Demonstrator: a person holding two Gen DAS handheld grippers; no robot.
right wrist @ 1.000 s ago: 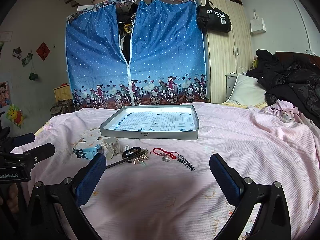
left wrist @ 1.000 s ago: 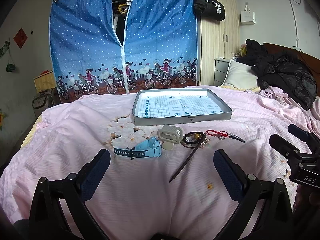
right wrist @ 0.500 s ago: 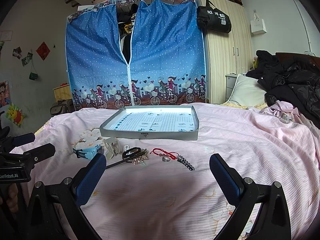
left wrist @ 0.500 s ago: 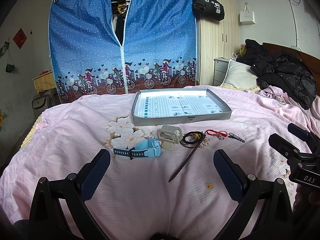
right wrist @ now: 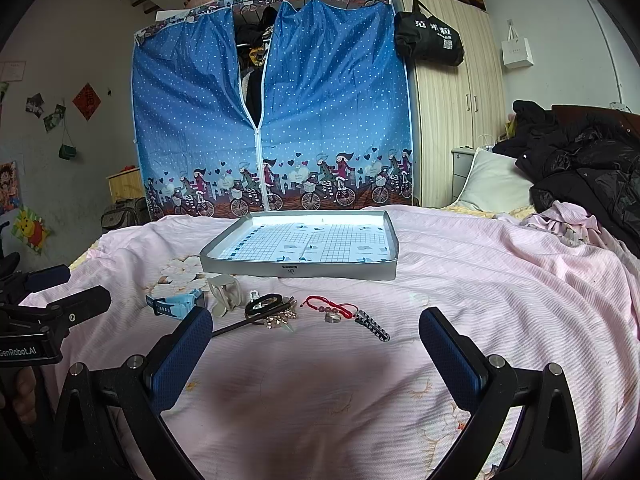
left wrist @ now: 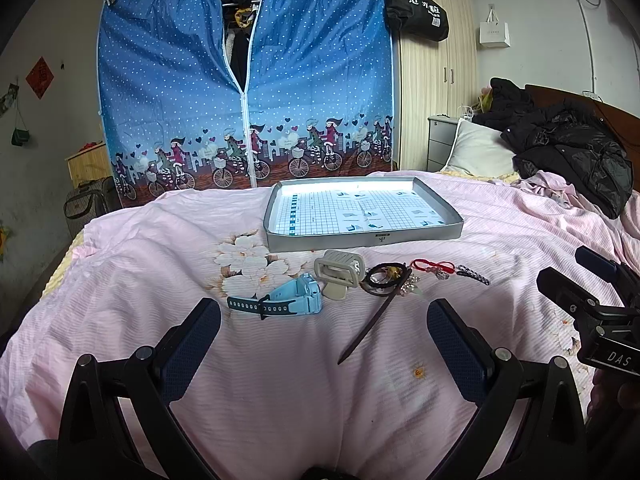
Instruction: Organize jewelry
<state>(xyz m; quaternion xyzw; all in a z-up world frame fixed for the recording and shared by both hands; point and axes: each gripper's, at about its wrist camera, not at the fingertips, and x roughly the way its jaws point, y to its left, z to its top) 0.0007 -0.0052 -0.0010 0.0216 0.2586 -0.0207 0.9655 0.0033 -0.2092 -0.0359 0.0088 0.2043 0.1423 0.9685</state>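
A grey tray [left wrist: 362, 239] [right wrist: 298, 270] with a grid-paper floor lies on the pink bedspread. In front of it sits a row of pieces: a light blue watch [left wrist: 286, 301] [right wrist: 176, 303], a beige watch [left wrist: 339, 273] [right wrist: 224, 293], black hair ties [left wrist: 386, 280] [right wrist: 264, 305] over a dark hair stick [left wrist: 370, 326], a red cord bracelet [left wrist: 434, 266] [right wrist: 332, 305], a ring [right wrist: 333, 318] and a black-and-white hair clip [left wrist: 474, 275] [right wrist: 373, 326]. My left gripper [left wrist: 324, 340] hovers open short of the watch. My right gripper [right wrist: 316, 348] is open before the bracelet.
A blue fabric wardrobe [left wrist: 244, 80] and a wooden closet [left wrist: 436, 92] stand behind the bed. Dark coats [left wrist: 568, 140] and a pillow [left wrist: 478, 154] are piled at the right. The bedspread in front of the jewelry is bare.
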